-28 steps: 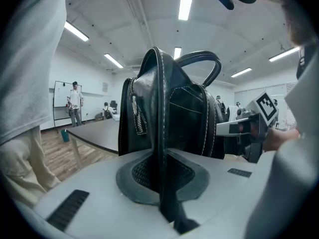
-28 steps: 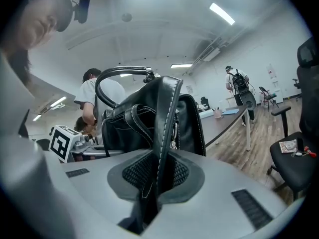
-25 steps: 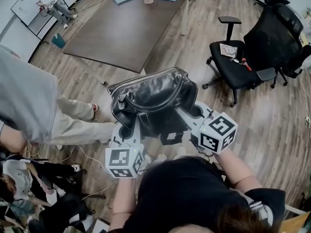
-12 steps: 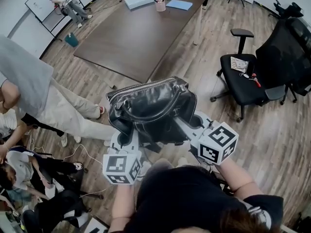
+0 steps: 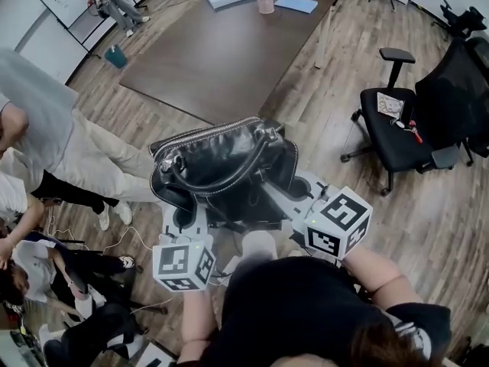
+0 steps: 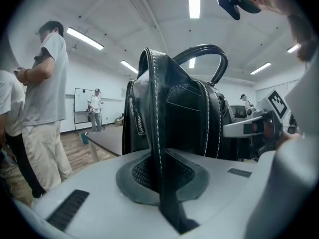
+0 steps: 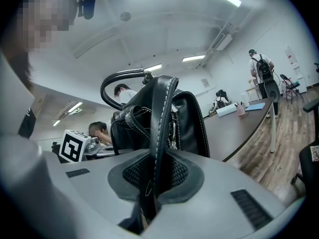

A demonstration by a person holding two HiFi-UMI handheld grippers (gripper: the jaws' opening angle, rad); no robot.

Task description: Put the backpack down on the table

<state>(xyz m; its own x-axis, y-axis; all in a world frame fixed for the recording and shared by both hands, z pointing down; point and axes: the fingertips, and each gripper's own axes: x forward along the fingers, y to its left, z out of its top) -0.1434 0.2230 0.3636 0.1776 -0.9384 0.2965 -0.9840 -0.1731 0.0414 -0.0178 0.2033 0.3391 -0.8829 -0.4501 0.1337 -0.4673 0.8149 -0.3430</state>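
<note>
The left tongs (image 5: 186, 214) and right tongs (image 5: 284, 196) each pinch the black backpack (image 5: 221, 163) mid-frame, the surface (image 5: 206, 52) lying at upper centre

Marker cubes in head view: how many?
2. One cube sits below the backpack's left end, the other below its right end. None looks hidden.

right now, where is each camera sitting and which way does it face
Head view: on the person's head, facing steeply down on the backpack, left claw, right claw and table; their black top and forearms show.
Left gripper view: on the left claw, looking along its jaws, shut on the backpack's seam; the right claw's cube shows.
Right gripper view: on the right claw, looking along its jaws, closing tighter on the backpack's seam; the left claw's cube shows.
Shared: both gripper views show backpack and table.
</note>
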